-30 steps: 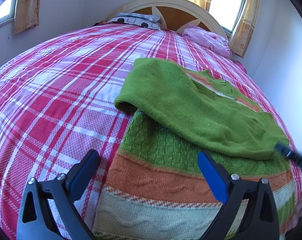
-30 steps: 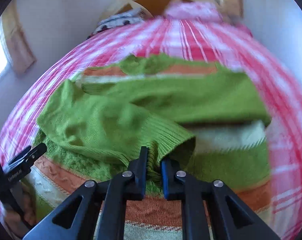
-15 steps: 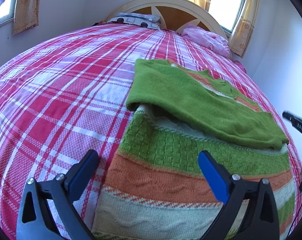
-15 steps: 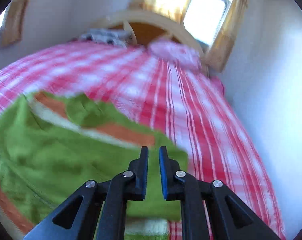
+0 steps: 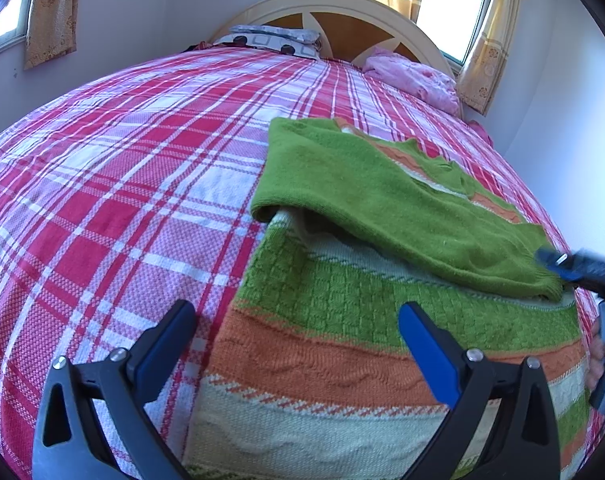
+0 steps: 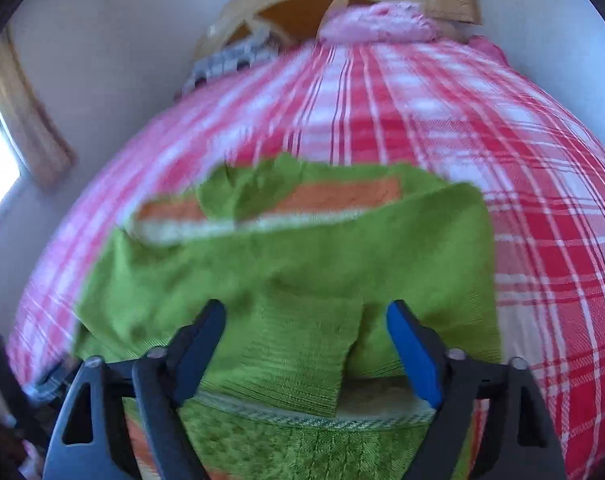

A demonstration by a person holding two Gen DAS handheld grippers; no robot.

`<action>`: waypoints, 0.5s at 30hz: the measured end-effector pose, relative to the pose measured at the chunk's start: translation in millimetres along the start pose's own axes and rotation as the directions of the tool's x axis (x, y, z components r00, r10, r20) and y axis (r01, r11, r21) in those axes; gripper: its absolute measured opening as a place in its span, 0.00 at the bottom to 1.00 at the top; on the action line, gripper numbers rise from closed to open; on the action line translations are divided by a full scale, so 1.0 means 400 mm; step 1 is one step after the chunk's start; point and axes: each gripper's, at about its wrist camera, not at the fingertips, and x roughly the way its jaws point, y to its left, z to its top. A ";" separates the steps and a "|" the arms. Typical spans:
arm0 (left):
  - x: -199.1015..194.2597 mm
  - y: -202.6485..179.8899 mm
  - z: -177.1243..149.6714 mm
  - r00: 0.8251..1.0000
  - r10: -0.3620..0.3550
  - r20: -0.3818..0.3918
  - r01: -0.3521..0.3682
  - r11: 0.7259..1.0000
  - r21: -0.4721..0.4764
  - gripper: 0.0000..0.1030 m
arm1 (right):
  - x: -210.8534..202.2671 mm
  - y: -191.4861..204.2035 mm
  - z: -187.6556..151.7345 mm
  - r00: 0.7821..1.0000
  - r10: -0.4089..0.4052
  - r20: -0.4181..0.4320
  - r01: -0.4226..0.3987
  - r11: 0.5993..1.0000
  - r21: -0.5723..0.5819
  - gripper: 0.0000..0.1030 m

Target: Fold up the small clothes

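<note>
- The right gripper (image 6: 305, 354) hangs with its jaws spread and nothing between them, the sleeve cuff (image 6: 302, 360) lying directly under the gap.
- The left gripper (image 5: 298, 354) is likewise wide apart and empty, poised over the sweater (image 5: 334, 344) hem.
- The sweater lies flat on the plaid bedspread (image 5: 122, 200), running from the grippers toward the headboard (image 5: 326, 16).
- The sleeve crosses its chest sideways, so the right gripper looks nearer for the next fold.

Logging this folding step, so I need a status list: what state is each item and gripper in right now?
sweater: flat on the bed, unfinished.
sleeve: folded across the sweater's body.
left gripper: open, holding nothing.
right gripper: open over the cuff, gripping nothing.
</note>
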 end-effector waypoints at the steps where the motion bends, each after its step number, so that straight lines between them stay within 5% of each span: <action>1: 0.000 0.000 0.000 1.000 0.000 0.000 0.000 1.000 0.000 1.00 | 0.027 0.011 -0.006 0.999 -0.030 -0.039 0.029 0.999 -0.033 0.44; 3: 0.000 0.000 0.000 1.000 0.001 0.000 -0.001 1.000 0.000 1.00 | 0.055 0.044 -0.024 0.993 -0.115 -0.041 0.109 0.986 -0.126 0.38; 5: 0.000 0.000 0.000 1.000 0.000 0.000 0.000 1.000 0.000 1.00 | 0.047 0.078 -0.026 0.992 -0.119 -0.041 0.110 0.975 -0.191 0.10; 9: 0.000 0.000 0.000 1.000 -0.001 0.000 0.001 1.000 -0.002 1.00 | -0.036 0.127 -0.005 0.976 -0.188 0.108 0.211 0.938 -0.274 0.05; 13: -0.001 0.000 0.000 1.000 0.001 0.000 -0.001 1.000 0.000 1.00 | -0.102 0.151 0.030 0.912 -0.294 0.286 0.382 0.862 -0.333 0.05; 15: 0.000 0.000 0.000 1.000 0.000 0.001 0.000 1.000 -0.001 1.00 | -0.088 0.139 0.044 0.904 -0.314 0.290 0.404 0.848 -0.342 0.06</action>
